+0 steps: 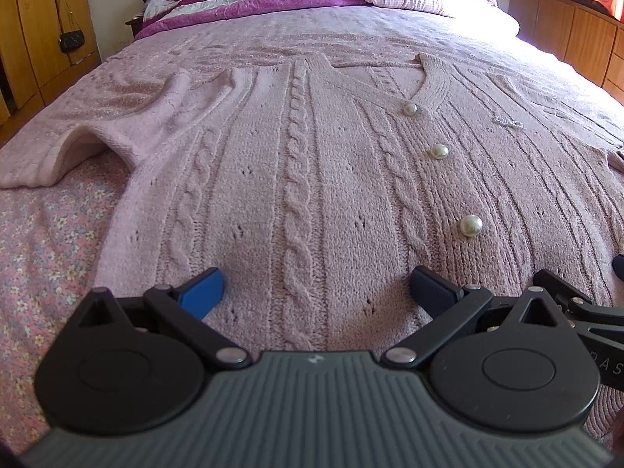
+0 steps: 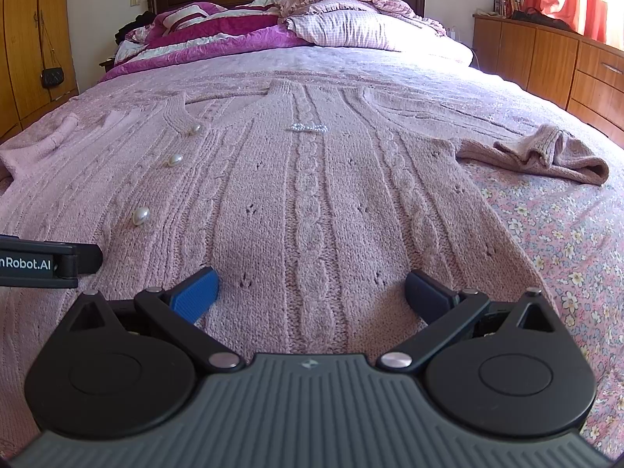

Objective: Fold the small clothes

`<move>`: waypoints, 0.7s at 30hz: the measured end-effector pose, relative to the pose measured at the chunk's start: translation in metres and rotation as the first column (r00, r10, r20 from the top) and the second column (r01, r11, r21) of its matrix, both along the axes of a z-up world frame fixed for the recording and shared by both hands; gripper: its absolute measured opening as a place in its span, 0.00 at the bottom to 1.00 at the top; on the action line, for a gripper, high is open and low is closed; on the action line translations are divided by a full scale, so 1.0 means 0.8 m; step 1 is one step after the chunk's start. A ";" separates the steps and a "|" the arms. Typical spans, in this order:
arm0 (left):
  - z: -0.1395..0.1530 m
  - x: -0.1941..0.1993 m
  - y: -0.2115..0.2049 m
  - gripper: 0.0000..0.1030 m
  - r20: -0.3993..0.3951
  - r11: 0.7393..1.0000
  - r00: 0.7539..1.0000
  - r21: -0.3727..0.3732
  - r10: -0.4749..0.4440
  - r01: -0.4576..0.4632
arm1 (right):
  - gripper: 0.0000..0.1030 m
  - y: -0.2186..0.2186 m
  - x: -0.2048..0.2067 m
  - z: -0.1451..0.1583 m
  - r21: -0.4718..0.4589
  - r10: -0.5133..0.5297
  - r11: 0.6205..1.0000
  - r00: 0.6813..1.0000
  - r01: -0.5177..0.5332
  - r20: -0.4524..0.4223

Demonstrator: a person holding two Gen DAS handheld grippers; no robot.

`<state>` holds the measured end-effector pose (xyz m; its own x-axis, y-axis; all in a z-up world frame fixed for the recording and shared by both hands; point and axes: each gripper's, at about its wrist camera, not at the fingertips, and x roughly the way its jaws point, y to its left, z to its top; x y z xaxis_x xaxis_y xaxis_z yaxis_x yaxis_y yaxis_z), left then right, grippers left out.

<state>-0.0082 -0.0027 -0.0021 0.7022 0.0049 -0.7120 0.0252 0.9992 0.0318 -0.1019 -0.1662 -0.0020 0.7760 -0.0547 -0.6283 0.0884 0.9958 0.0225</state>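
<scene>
A pink cable-knit cardigan [image 1: 304,163] [image 2: 312,179] with pearl buttons [image 1: 470,225] lies flat, front up, on the bed. Its left sleeve [image 1: 89,140] lies bunched at the left in the left wrist view. In the right wrist view the right sleeve [image 2: 546,156] is crumpled at the right. My left gripper [image 1: 316,292] hovers open over the hem, left of the button line. Just right of that line, my right gripper [image 2: 310,292] is open over the hem too. Nothing sits between either pair of blue fingers. The left gripper's edge [image 2: 50,261] shows at the right wrist view's left side.
A floral sheet [image 1: 43,234] [image 2: 565,253] covers the bed on both sides of the cardigan. A purple quilt [image 2: 218,35] and a pillow [image 2: 366,31] are heaped at the headboard. Wooden wardrobe [image 1: 35,31] stands left, wooden drawers [image 2: 565,66] right.
</scene>
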 end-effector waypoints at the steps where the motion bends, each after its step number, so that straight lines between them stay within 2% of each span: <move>1: 0.000 0.000 0.000 1.00 0.000 1.000 1.000 0.001 0.001 -0.001 | 1.00 0.000 0.000 0.001 0.000 0.000 1.000 1.000 0.000 -0.001; 21: -0.001 -0.003 -0.001 1.00 0.009 1.000 1.000 0.007 -0.003 0.003 | 1.00 -0.003 0.006 -0.001 0.003 0.008 1.000 1.000 -0.008 -0.015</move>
<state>-0.0108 -0.0037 -0.0030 0.7089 0.0077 -0.7053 0.0274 0.9989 0.0385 -0.0970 -0.1683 -0.0029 0.7671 -0.0462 -0.6398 0.0804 0.9965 0.0245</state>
